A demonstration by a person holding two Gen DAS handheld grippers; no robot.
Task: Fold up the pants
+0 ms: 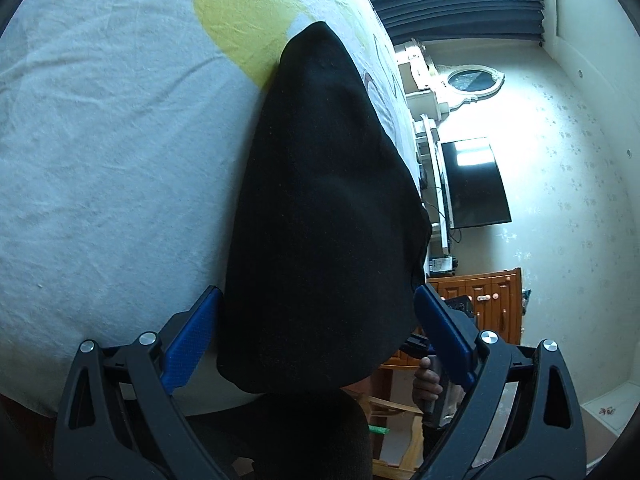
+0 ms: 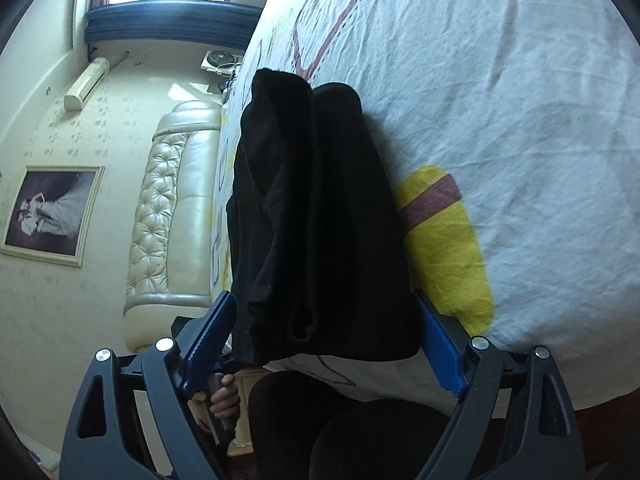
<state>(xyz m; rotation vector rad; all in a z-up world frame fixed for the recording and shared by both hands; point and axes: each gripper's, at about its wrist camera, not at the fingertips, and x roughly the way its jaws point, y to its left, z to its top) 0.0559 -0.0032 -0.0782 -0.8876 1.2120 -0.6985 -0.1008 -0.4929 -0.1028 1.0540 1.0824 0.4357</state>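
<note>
While both tools stand wide around the cloth, the risks read as follows
Garment: the black, soft-knit folded pants (image 1: pixel 320 208) lie as a long narrow bundle on the pale wrinkled bed sheet with yellow patches (image 1: pixel 100 140), near the bed's edge, one end at the rim closest to the person
Layers: in the right wrist view the pants (image 2: pixel 316 220) show two stacked legs with a loose, rumpled edge on the left side
Left gripper: the black-framed left gripper with blue ribbed pads (image 1: pixel 316 332) has its jaws spread wide on either side of the bundle's near end, gripping nothing
Right gripper: the matching right gripper (image 2: pixel 324 336) is likewise spread wide across the near end, holding nothing
Risk, partial pinch: closing here may catch only the top layer, so the lower leg would drag and the stack would skew
Risk, slipping off: the near end sits at the mattress rim; a pull toward the person could tip the bundle off the bed
Risk, sheet snag: a low pad could bite the sheet together with the cloth
Risk, collision: both tools seem to crowd one end, so they might knock each other
</note>
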